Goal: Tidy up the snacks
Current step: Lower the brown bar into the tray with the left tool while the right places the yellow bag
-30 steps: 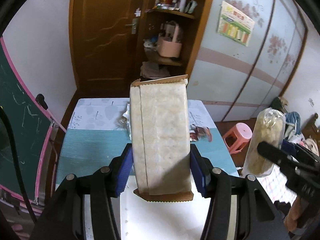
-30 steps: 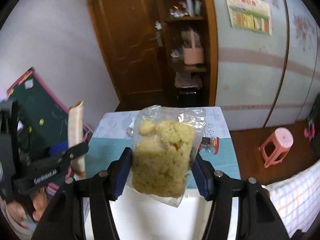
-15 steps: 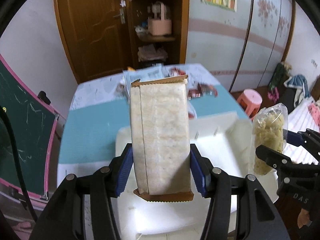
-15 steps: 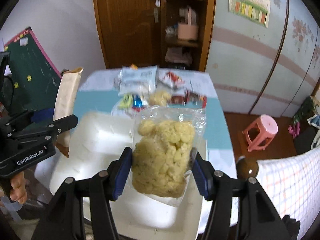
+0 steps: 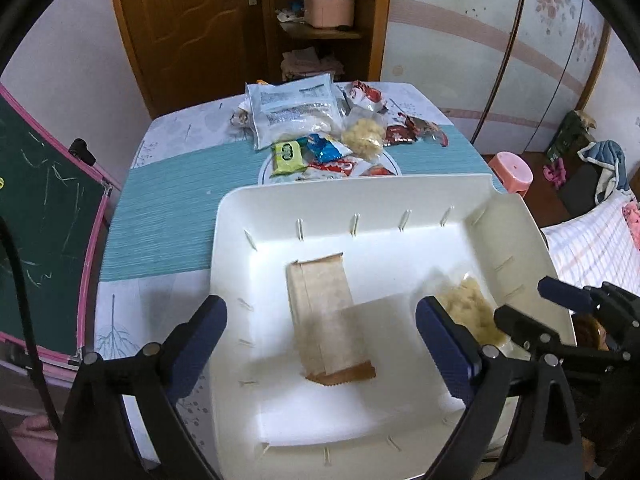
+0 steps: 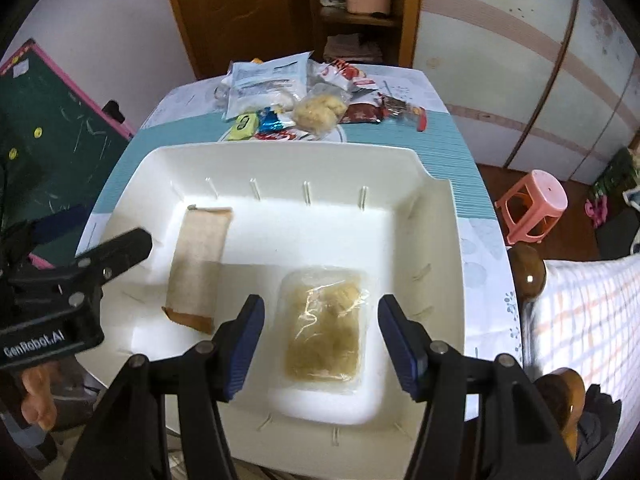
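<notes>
Fingers of both grippers are spread wide and hold nothing. The left gripper (image 5: 320, 340) hovers over the white tray (image 5: 400, 188) with its fingers well apart on either side of the tan paper packet (image 5: 324, 320), which lies flat on the tray floor, touching neither pad. The right gripper (image 6: 320, 344) hangs the same way above the clear bag of yellow puffs (image 6: 324, 324), which lies flat toward the tray's 4 o'clock corner in the right wrist view, beside the packet but apart from it.

By my reading, the step in hand is the release: two snacks are in the tray and both tools are free. The remaining snack pile (image 5: 320, 136) sits on the counter (image 5: 168, 208) beyond the tray's far rim, at 12 o'clock. The next move likely calls for lifting clear of the tray walls, reaching forward over the rim and picking single packs from the overlapping heap; the slippery wrappers may slide or come up in pairs.
</notes>
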`<state>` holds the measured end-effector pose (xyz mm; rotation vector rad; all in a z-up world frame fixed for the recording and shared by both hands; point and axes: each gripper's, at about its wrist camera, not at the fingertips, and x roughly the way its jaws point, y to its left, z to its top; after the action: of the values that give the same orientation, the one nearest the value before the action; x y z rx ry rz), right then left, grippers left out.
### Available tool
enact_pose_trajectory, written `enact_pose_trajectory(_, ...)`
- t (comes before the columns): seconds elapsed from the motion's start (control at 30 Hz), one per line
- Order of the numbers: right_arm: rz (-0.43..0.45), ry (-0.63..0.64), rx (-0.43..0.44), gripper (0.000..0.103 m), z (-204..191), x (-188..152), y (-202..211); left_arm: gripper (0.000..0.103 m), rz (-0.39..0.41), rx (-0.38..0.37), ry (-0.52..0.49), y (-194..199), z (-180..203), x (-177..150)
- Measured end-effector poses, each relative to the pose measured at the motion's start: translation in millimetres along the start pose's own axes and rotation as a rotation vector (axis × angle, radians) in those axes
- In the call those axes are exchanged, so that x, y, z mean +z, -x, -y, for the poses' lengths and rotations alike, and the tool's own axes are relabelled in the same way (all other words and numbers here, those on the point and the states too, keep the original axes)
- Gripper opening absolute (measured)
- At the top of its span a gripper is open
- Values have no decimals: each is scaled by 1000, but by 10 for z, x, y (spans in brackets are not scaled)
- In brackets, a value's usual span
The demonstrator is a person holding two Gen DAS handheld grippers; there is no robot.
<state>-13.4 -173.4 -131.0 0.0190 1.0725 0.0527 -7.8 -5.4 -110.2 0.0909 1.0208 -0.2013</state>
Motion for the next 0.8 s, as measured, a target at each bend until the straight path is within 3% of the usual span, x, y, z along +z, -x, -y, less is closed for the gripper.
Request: enact_pose_trajectory(0.8, -86, -53, 40, 61, 49, -62, -219, 95, -39, -17, 1, -87, 48, -42)
